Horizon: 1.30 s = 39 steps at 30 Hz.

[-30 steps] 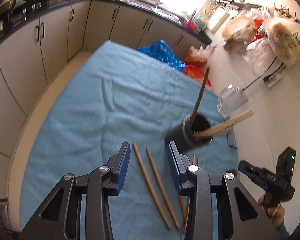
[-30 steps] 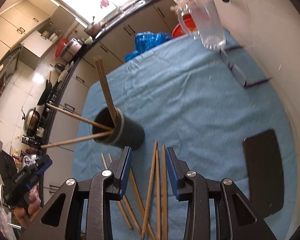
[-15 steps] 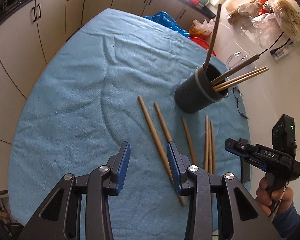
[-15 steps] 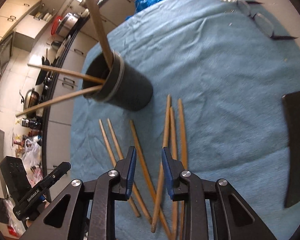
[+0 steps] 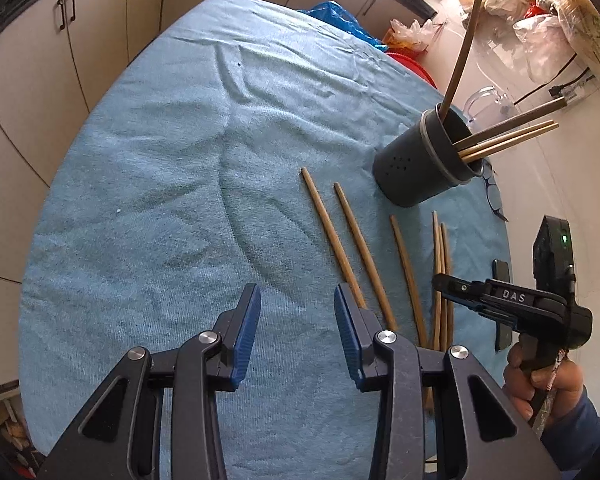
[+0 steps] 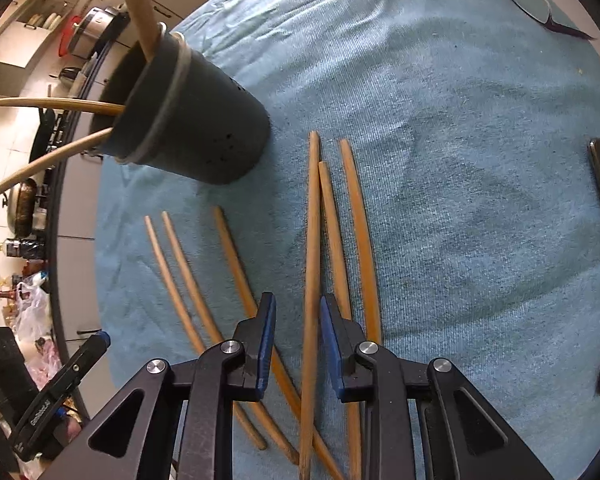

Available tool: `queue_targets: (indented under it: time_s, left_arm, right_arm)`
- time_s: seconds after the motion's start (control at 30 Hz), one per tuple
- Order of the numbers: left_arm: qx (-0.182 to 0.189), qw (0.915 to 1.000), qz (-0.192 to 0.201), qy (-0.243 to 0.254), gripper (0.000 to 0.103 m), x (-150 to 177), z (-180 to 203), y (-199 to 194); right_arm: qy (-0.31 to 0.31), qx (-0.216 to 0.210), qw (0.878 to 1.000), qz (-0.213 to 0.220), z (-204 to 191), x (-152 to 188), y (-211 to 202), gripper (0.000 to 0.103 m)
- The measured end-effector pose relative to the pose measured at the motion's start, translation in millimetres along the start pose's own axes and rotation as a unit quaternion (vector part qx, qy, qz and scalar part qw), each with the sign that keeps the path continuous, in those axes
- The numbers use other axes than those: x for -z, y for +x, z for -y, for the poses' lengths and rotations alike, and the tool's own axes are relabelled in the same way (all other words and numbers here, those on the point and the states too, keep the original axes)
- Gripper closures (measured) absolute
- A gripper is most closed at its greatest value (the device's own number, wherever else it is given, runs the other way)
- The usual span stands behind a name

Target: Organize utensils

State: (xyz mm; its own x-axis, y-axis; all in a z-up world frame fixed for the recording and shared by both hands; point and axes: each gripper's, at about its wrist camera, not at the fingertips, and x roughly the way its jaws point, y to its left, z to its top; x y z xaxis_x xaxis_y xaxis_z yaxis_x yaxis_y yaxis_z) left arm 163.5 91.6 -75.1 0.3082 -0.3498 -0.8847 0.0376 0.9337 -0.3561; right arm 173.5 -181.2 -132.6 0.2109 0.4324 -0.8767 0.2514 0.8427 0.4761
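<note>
Right wrist view looks down on a surface (image 6: 460,160) draped in a blue towel, likely there to keep round sticks from rolling; a dark perforated holder (image 6: 204,120) stands upright near the far left, with several chopsticks already leaning out of its mouth, which suggests the sorting is partly done; six loose chopsticks (image 6: 228,248) lie fanned on the towel just in front of it, awaiting collection; the right gripper (image 6: 297,340) angles down over the right-hand cluster, its fingers spread narrowly to either side of one long chopstick (image 6: 312,240), the pads not yet pressing it; the left gripper (image 5: 296,332), seen in the left wrist view, hangs beside the leftmost stick with its fingers apart and empty; folded spectacles (image 6: 528,0) rest at the far edge.
</note>
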Motion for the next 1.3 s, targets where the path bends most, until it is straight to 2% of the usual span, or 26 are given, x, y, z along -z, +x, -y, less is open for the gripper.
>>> queue_targets:
  time_s: [0.3, 0.4, 0.6, 0.73, 0.9, 0.97, 1.1, 1.17, 1.3]
  left_arm:
    - [0.0, 0.9997, -0.019, 0.016, 0.066, -9, 4, 14]
    - [-0.001, 0.9995, -0.025, 0.017, 0.066, -14, 5, 20]
    - [0.005, 0.9989, -0.047, 0.009, 0.066, -27, 12, 40]
    - [0.007, 0.9985, -0.055, 0.003, 0.066, -37, 20, 53]
    - [-0.009, 0.9975, -0.067, -0.019, 0.067, -53, 27, 73]
    - [-0.022, 0.9967, -0.074, -0.023, 0.075, -58, 30, 80]
    - [-0.034, 0.9959, -0.08, -0.027, 0.083, -61, 36, 90]
    - [-0.038, 0.9957, -0.082, -0.022, 0.095, -60, 39, 93]
    - [-0.048, 0.9968, -0.063, -0.011, 0.097, -52, 45, 89]
  right_arm:
    - [-0.028, 0.039, 0.999, 0.024, -22, -26, 12, 0.08]
    - [-0.044, 0.053, 0.997, 0.021, -26, -27, 15, 0.095]
    - [-0.045, 0.025, 0.998, 0.02, -20, -13, 9, 0.095]
    - [-0.057, 0.005, 0.997, 0.049, -20, -3, -15, 0.095]
    - [-0.072, -0.005, 0.994, 0.086, -16, 12, -45, 0.095]
    - [-0.074, -0.007, 0.993, 0.092, -10, 13, -56, 0.095]
    - [-0.085, -0.009, 0.99, 0.109, -8, 19, -74, 0.095]
    - [-0.089, -0.012, 0.989, 0.117, -2, 20, -87, 0.095]
    - [-0.099, -0.019, 0.986, 0.134, -1, 21, -103, 0.095]
